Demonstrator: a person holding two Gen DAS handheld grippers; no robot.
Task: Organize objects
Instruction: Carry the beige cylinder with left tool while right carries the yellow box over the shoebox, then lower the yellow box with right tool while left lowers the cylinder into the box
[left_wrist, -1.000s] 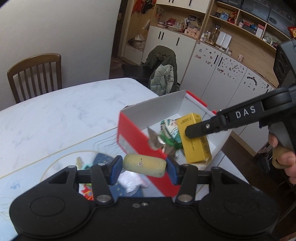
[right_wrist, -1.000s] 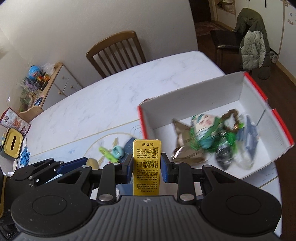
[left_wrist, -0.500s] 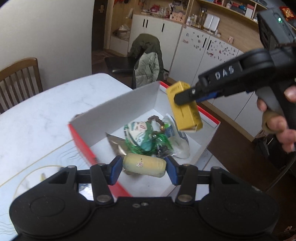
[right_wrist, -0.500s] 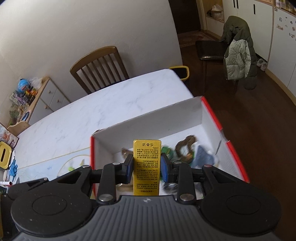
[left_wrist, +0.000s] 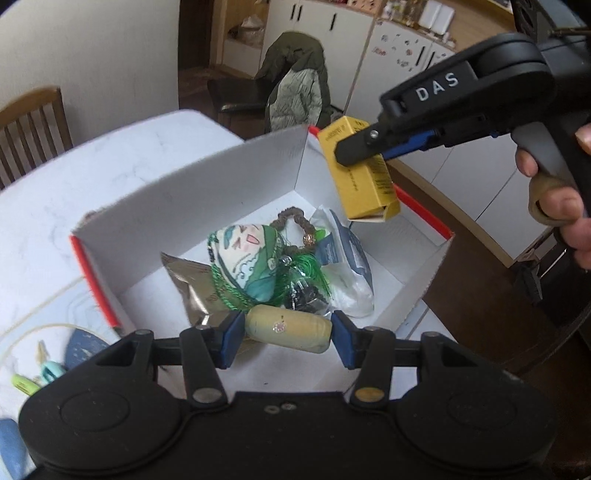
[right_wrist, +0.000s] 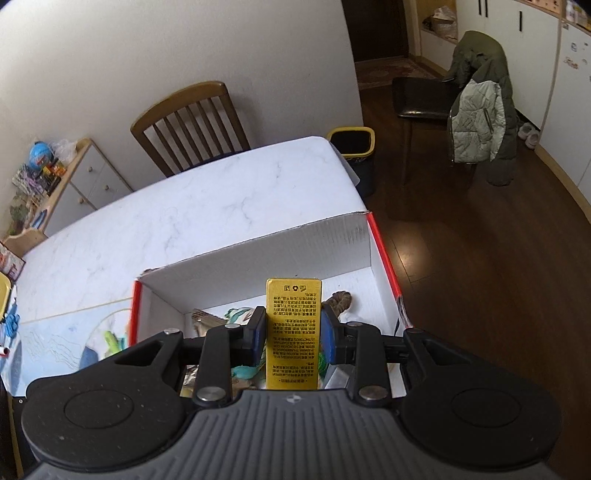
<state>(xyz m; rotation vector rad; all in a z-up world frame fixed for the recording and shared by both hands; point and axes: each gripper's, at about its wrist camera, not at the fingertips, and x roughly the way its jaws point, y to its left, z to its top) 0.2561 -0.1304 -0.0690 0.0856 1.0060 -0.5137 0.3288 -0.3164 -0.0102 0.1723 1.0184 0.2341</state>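
Observation:
A white cardboard box with red rims (left_wrist: 229, 177) (right_wrist: 258, 254) sits on the marble table. Inside it lie a green-haired plush (left_wrist: 247, 258), a brown bracelet (left_wrist: 291, 216), a tan pouch (left_wrist: 192, 284) and a white and blue packet (left_wrist: 347, 266). My left gripper (left_wrist: 286, 334) is shut on a pale yellow cylinder (left_wrist: 288, 328), held over the box's near part. My right gripper (right_wrist: 293, 328) is shut on a yellow carton (right_wrist: 293, 332) (left_wrist: 356, 173), which hangs tilted above the box's far right corner.
Small toys (left_wrist: 33, 376) (right_wrist: 112, 341) lie on a blue mat left of the box. A wooden chair (right_wrist: 192, 122) stands behind the table, a yellow-rimmed bin (right_wrist: 352, 146) at its corner, and a chair with a jacket (right_wrist: 476, 118) farther right. A hand (left_wrist: 557, 199) holds the right gripper.
Both grippers moved forward over the box with their objects. The yellow carton rose and shifted toward the far right corner; the left view now looks straight down into the box.

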